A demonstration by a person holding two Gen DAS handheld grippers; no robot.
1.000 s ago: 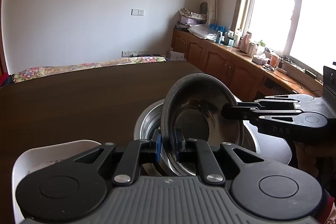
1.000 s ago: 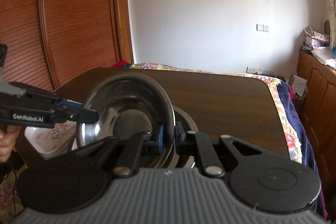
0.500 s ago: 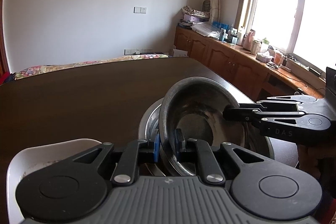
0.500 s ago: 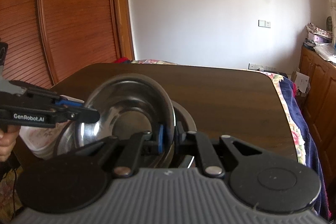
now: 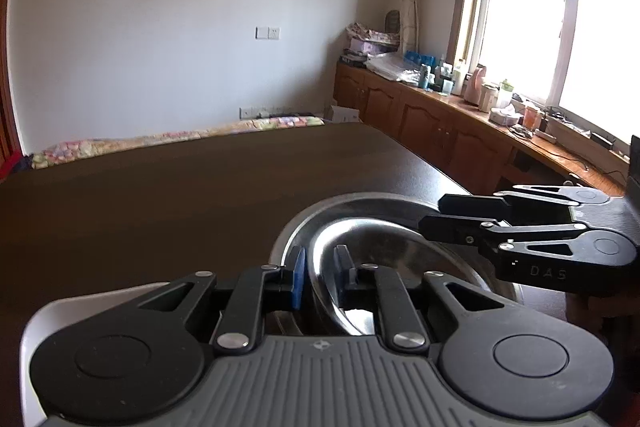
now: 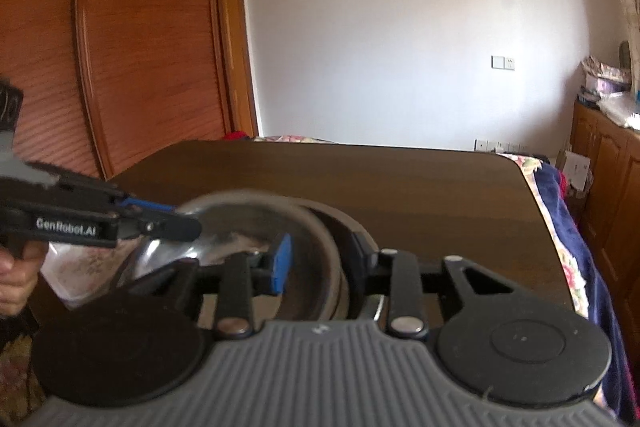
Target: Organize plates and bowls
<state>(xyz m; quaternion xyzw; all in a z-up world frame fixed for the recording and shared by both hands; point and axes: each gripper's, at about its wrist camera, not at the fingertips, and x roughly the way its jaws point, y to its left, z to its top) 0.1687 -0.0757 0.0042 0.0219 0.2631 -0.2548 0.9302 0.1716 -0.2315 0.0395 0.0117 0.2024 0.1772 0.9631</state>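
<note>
Over nested steel bowls (image 5: 384, 239), both hand-held grippers (image 5: 320, 269) (image 6: 320, 259) tilt down, jaws just opened.

The shiny silver steel bowl (image 5: 384, 247) sits in a larger silver steel bowl (image 5: 356, 203) on the dark brown wooden counter (image 5: 180, 195). The left claw (image 5: 320, 267) is black with one blue pad and a grey ribbed body; the right claw (image 6: 320, 259) is coloured the same, its blue pad (image 6: 280, 263) bright. A white dish with a faint floral pattern (image 6: 80, 263) lies at the left. The bedspread (image 6: 560, 227) is navy with a pastel flower border. The wall (image 6: 400, 27) is white, and the wardrobe doors (image 6: 120, 47) are reddish-brown.
</note>
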